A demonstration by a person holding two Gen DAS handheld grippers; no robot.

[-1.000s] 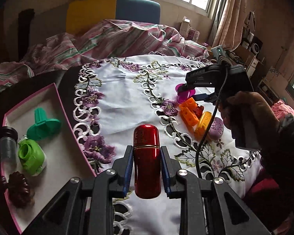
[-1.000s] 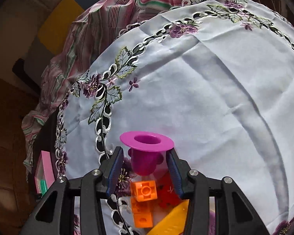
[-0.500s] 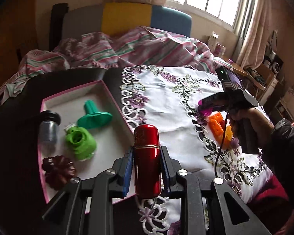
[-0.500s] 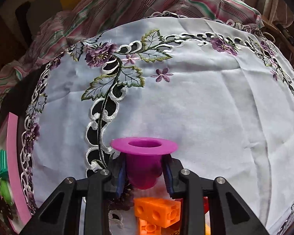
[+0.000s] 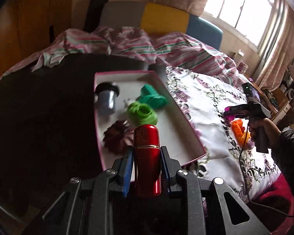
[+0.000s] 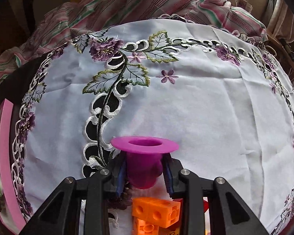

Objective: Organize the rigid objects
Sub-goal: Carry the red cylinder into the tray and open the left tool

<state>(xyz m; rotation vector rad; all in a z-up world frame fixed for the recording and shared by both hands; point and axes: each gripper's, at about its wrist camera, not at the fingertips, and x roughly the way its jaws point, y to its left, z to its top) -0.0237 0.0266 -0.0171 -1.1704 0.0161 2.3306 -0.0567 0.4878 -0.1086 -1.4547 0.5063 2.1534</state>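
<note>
A tray (image 5: 186,137) lies left of the tablecloth (image 6: 186,101), holding a jar (image 5: 106,100) and a funnel (image 5: 152,98).

Premises: a lived-in room of a private home, in use as a bedroom or sitting room. Evidence: a crumpled striped bedsheet (image 5: 139,47) in pink, green and white lies heaped behind the tabletop (image 5: 29,105). A white embroidered tablecloth (image 6: 186,101) with purple flowers and cutwork edging covers part of that tabletop. An upholstered headboard or seat back (image 5: 162,20) in grey, yellow and blue panels stands against the far wall. A barred window (image 5: 239,9) with beige curtains (image 5: 272,45) admits daylight. Wooden furniture (image 5: 284,101) crowded with small household items fills the corner on the right of the left wrist view
</note>
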